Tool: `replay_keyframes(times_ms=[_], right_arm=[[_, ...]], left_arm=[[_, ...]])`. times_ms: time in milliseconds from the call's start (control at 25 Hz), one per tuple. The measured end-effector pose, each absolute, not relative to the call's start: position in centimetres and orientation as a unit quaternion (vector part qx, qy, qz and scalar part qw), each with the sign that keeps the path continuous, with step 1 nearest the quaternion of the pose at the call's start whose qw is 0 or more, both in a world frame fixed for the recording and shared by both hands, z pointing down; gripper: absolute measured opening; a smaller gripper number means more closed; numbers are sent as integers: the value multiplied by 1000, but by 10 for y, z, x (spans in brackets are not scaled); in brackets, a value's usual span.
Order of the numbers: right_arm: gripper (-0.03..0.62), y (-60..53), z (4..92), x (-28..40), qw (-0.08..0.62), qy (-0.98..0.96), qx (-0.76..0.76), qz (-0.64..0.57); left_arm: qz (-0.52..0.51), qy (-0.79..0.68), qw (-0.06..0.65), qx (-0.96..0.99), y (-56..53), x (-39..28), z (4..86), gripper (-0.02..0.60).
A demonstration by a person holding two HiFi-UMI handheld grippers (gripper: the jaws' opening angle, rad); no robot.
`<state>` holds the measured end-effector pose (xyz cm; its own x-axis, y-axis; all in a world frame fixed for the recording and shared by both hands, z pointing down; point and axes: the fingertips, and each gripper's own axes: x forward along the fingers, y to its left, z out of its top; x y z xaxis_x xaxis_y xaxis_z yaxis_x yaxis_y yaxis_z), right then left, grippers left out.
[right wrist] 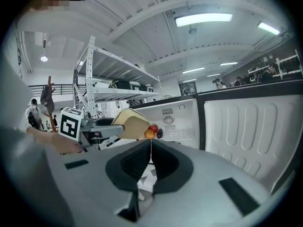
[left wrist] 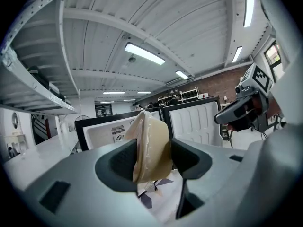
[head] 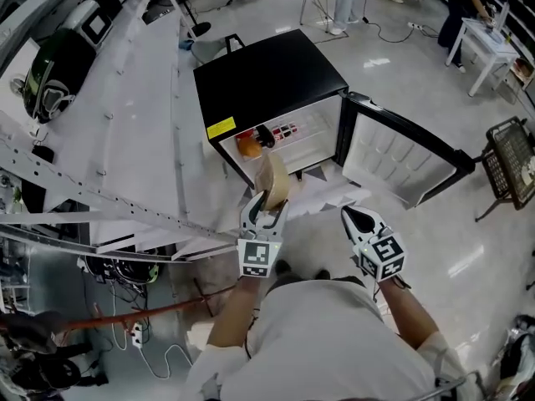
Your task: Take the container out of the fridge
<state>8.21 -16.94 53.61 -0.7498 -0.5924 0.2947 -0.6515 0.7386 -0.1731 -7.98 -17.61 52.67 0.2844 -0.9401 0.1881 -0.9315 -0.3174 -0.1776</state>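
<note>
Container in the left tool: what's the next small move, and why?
Probably draw the container back, clear of the fridge. The left tool is clamped on it, it sits tilted just in front of the open compartment, and the door stands wide.

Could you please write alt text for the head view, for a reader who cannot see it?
Seen from above, the left gripper holds a tan container in front of an open black mini fridge. The right gripper hangs shut and empty beside it.
</note>
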Motion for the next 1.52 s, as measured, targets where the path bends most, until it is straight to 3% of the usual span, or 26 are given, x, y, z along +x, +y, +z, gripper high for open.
replay_keyframes(times_ms=[840,1520], right_arm=[[11,-177,510,3,100,-927,343,113],[8,-158,501,-10,105,-920,365,99]], left_arm=[[-13,602,-49,-797,-108,-189,492,225],[13,592,-68,-803,-74,-222,489,224]])
